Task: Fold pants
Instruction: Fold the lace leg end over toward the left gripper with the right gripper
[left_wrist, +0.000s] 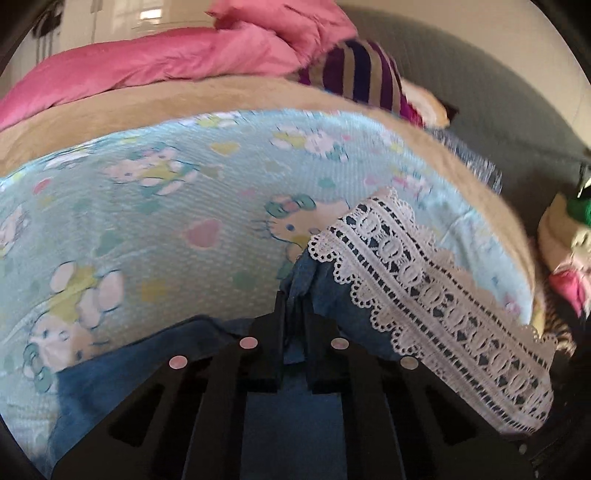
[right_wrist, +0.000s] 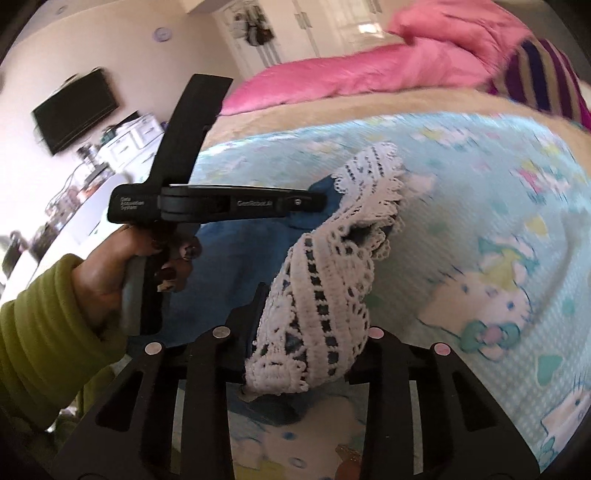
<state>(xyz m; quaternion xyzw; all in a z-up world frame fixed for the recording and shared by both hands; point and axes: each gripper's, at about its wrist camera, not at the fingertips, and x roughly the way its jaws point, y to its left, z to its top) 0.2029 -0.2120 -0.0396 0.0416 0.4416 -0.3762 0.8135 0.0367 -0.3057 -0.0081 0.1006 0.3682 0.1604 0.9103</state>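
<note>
Jaws: left gripper (left_wrist: 293, 317) clenched on pants (left_wrist: 332, 295) | right gripper (right_wrist: 306, 332) grasping lace hem (right_wrist: 314, 314)

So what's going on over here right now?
A person is folding blue pants with a white lace hem on a bed covered by a light-blue cartoon sheet. The left gripper is shut on the blue fabric, and the right gripper is clamped on the lace end, so the hem hangs lifted off the sheet between them. The fold isn't laid down yet.
</note>
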